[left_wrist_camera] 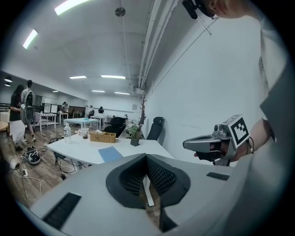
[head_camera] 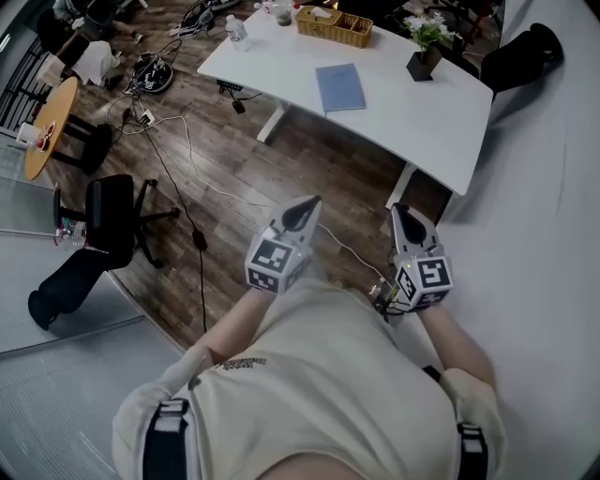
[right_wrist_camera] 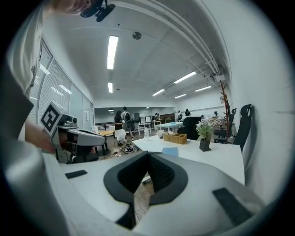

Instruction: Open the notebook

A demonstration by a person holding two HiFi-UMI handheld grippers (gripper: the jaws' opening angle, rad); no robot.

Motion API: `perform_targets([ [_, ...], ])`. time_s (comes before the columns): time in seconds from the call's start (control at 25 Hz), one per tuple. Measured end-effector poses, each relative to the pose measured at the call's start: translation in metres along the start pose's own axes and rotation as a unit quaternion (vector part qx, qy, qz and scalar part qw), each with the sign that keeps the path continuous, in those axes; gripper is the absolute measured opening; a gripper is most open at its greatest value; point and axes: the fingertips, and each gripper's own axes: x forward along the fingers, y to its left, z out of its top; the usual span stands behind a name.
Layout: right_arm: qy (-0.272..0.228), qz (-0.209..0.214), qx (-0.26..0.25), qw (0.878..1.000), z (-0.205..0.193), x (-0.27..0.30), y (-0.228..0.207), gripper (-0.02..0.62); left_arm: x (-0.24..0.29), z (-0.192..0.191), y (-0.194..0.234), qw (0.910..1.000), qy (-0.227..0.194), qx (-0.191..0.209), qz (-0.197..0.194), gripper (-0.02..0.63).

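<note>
The person stands on the wooden floor (head_camera: pixel 234 169), well short of the white table (head_camera: pixel 422 117), with a gripper in each hand held out in front of a beige shirt (head_camera: pixel 319 375). The left gripper (head_camera: pixel 302 212) is clenched: its own view shows the dark pads pressed together at the tip, with nothing caught between them, only floor showing through the gap lower down. The right gripper (head_camera: pixel 405 217) is clenched the same way and is just as empty. The two are held side by side, apart from each other, both aimed toward the table and tipped slightly down. The notebook (head_camera: pixel 339 87) has a blue cover and lies closed and flat on the table, toward the near edge, well away from both grippers. Behind it sits a wicker basket (head_camera: pixel 335 25), and a small potted plant (head_camera: pixel 427 45) stands to the right. A water bottle (head_camera: pixel 236 31) stands at the table's far left corner (its label is too small to read). A black office chair (head_camera: pixel 111 211) stands off to the left, and cables (head_camera: pixel 178 159) trail across the floor.
</note>
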Motion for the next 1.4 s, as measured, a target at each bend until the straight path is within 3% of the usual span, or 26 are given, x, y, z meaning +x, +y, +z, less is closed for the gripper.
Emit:
perform_targets([
  [0.64,-0.025,-0.014,-0.005,1.0,0.014,0.05,-0.05,0.003,0.074,0.019,0.038,0.9996,-0.016,0.023,-0.007,0.0],
  [1.4,0.024,0.002,0.023,0.999,0.026,0.163,-0.074,0.003,0.153,0.041,0.135,0.9999,0.01,-0.003,-0.008,0.0],
])
